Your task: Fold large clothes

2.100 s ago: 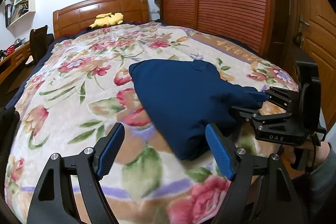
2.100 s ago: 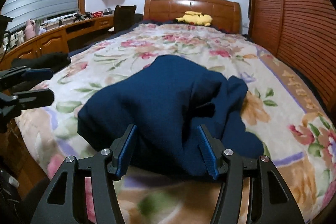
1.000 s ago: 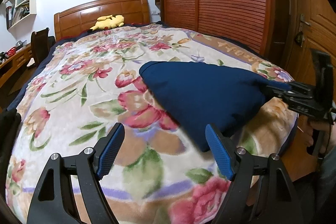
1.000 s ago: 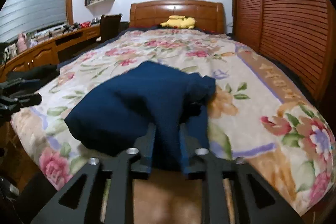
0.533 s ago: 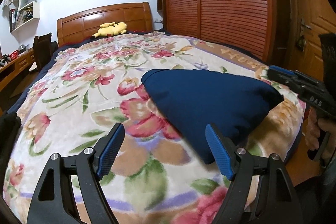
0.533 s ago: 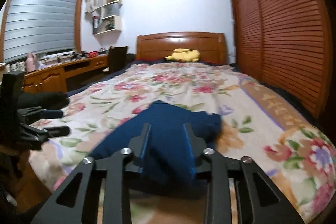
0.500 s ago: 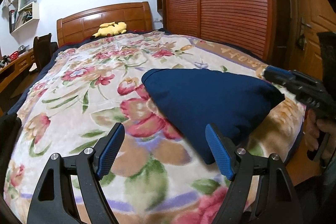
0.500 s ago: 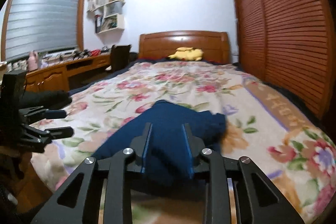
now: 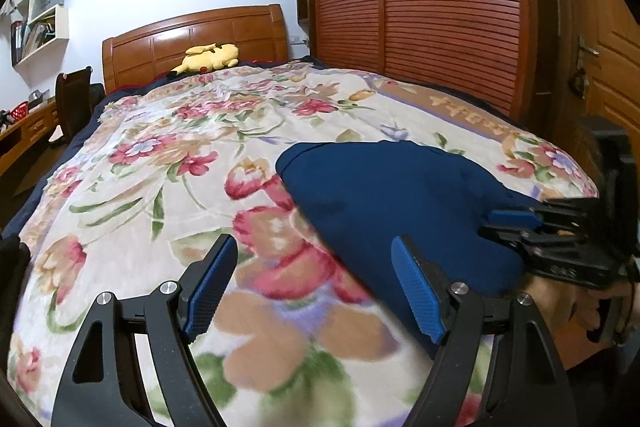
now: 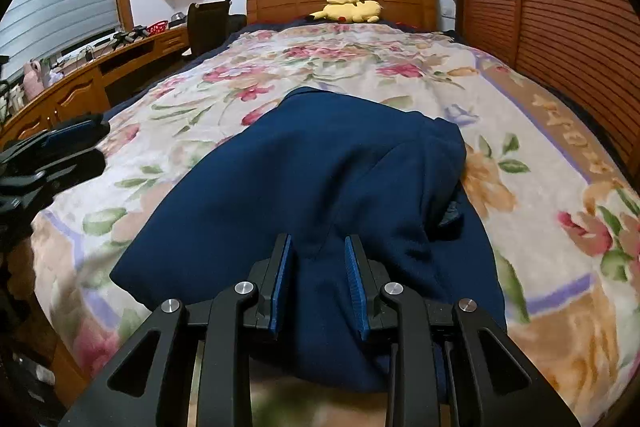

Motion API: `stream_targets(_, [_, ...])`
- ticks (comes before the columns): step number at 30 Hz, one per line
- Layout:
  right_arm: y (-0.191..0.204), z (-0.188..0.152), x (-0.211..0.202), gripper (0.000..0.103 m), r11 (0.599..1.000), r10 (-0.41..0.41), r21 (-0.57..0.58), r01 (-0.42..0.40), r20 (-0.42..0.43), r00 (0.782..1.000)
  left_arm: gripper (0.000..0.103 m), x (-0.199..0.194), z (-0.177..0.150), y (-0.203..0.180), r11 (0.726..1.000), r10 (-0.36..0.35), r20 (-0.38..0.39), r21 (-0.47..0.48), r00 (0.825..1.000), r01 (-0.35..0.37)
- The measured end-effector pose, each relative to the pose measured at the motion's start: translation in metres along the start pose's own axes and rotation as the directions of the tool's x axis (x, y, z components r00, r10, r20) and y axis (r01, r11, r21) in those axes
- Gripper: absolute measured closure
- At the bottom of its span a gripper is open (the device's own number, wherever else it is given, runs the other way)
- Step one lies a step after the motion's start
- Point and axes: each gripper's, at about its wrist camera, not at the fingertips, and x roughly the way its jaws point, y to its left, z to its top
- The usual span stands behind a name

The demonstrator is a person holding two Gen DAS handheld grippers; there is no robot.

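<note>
A navy blue garment [image 9: 384,203] lies bunched on the floral bedspread [image 9: 168,163] near the foot of the bed. It also shows in the right wrist view [image 10: 304,179]. My left gripper [image 9: 314,291] is open and empty, hovering above the bedspread just left of the garment. My right gripper [image 10: 318,275] is closed on the near edge of the garment, with cloth between its blue pads. In the left wrist view the right gripper [image 9: 520,223] sits at the garment's right end.
A yellow plush toy [image 9: 208,57] lies by the wooden headboard [image 9: 192,39]. A slatted wooden wardrobe [image 9: 440,7] runs along the right. A desk [image 10: 80,79] and chair [image 10: 208,23] stand left of the bed. The left gripper [image 10: 48,151] shows at the left edge.
My right gripper closed on the garment's near edge, lifted it, and has now lowered with it toward the bed. The left gripper stayed open and nearly still.
</note>
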Motion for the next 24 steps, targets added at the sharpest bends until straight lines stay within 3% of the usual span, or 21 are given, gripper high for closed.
stream_targets(6, [-0.003,-0.023,-0.032,0.073,0.999,-0.018,-0.040,0.020,0.045,0.999,0.023,0.032,0.010,0.011,1.000,-0.019,-0.021,0.011,1.000,0.019])
stream_targets(10, [-0.006,-0.034,-0.057,0.042,0.999,-0.034,-0.022,0.036,0.079,0.996,0.023,0.053,0.014,0.020,0.999,-0.048,-0.044,-0.010,0.998,0.048])
stream_targets(17, [-0.008,-0.052,-0.092,0.041,0.982,-0.187,0.003,0.187,0.037,0.982,0.023,0.081,0.020,0.027,0.998,-0.059,-0.091,0.002,0.994,0.059])
stream_targets(24, [-0.017,-0.060,-0.090,0.041,0.971,-0.234,0.053,0.235,-0.023,0.972,0.023,0.096,0.034,0.033,0.999,-0.049,-0.101,0.018,0.994,0.051])
